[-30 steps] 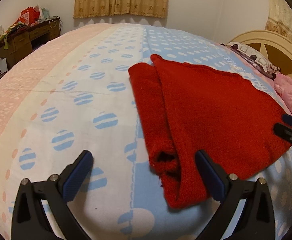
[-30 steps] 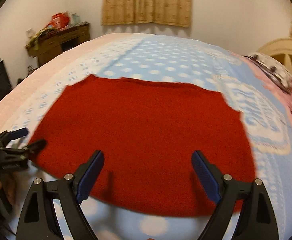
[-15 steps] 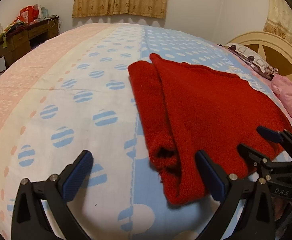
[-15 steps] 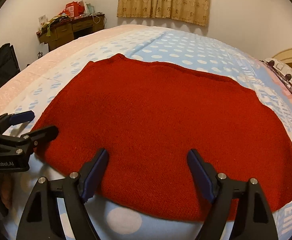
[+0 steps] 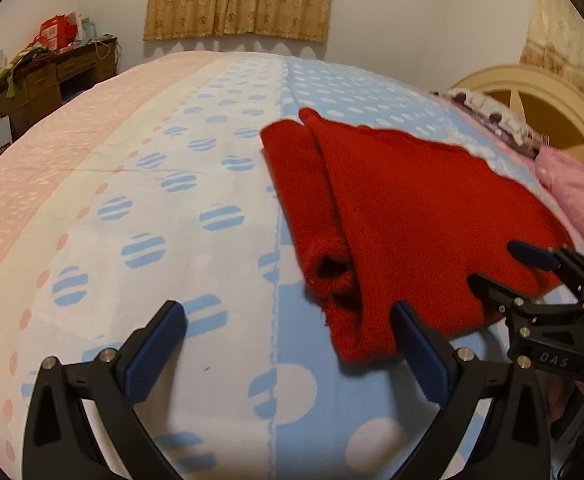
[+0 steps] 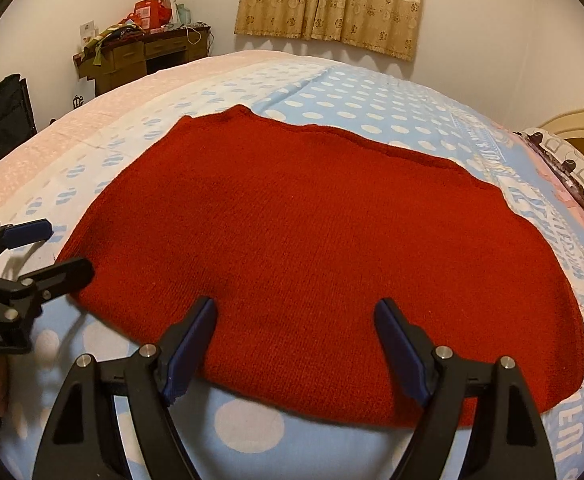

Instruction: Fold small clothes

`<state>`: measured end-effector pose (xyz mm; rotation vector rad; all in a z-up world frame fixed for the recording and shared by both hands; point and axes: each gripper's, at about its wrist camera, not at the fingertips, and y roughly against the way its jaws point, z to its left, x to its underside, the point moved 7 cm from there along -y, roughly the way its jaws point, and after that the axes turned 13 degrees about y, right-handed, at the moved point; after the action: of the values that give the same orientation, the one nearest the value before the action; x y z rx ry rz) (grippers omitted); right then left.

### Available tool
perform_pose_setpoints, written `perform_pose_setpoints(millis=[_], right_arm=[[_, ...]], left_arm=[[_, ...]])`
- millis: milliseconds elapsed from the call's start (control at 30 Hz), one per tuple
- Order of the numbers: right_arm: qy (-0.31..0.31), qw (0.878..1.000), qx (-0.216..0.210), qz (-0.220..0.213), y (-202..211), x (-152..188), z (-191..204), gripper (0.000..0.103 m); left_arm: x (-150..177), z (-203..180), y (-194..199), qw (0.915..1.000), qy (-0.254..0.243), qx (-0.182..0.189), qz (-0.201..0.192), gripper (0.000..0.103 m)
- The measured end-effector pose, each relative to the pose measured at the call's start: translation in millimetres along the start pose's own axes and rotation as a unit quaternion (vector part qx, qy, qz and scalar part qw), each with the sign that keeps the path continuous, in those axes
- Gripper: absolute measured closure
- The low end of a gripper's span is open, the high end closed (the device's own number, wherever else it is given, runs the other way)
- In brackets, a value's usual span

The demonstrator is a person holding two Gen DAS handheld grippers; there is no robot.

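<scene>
A red knit sweater lies flat on the bed, its sleeve folded in along the left side with the cuff opening facing me. My left gripper is open and empty just off the sweater's near left corner; it also shows in the right wrist view. My right gripper is open, its fingers over the sweater's near hem; it also shows in the left wrist view at the sweater's right corner.
The bed has a blue, white and pink dotted cover. A cream headboard and pink pillow are at the right. A cluttered wooden desk stands by the far wall, beside a black bag.
My right gripper has moved forward over the sweater's near hem and come into the left wrist view. My left gripper has held nearly still.
</scene>
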<state>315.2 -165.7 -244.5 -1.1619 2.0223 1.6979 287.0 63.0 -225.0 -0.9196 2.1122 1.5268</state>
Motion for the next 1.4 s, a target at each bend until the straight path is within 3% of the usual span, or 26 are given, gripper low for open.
perform_pose_setpoints(millis=[133,300,500,733,867,1000,1033,1067,1100,1400], right_arm=[[0.0,1.0,-0.001,-0.005,1,3,2,0.021],[0.016,1.0,0.007,-0.008,10,0,9,0.021],[0.108,0.993,-0.021,-0.047,30,-16,72,0.021],[0.197,0.979,-0.001,-0.058,22,-28,123,0.022],[0.214,0.975,0.013,-0.058,18,-34,130,0.039],[0.219,0.974,0.028,-0.056,10,-44,130,0.046],[0.217,0.974,0.031,-0.055,8,-46,129,0.05],[0.215,0.975,0.029,-0.051,5,-46,129,0.063],[0.214,0.975,0.027,-0.045,1,-46,129,0.067],[0.222,0.972,0.045,-0.06,3,-42,133,0.07]], left_arm=[[-1,16,6,0.9993,0.034,0.017,0.0,0.0],[-7,36,14,0.998,0.063,0.005,-0.007,0.0],[-20,65,16,0.9954,0.095,-0.001,-0.005,0.0],[-31,80,17,0.9962,0.084,-0.023,0.01,0.0],[-37,81,16,0.9958,0.088,-0.01,0.022,0.0],[-50,69,10,0.9959,0.083,0.012,0.034,0.0],[-55,64,8,0.9957,0.081,0.024,0.037,0.0],[-58,60,6,0.9956,0.079,0.033,0.038,0.0],[-62,56,3,0.9955,0.075,0.04,0.04,0.0],[-90,5,-43,0.9861,0.077,0.123,0.08,0.0]])
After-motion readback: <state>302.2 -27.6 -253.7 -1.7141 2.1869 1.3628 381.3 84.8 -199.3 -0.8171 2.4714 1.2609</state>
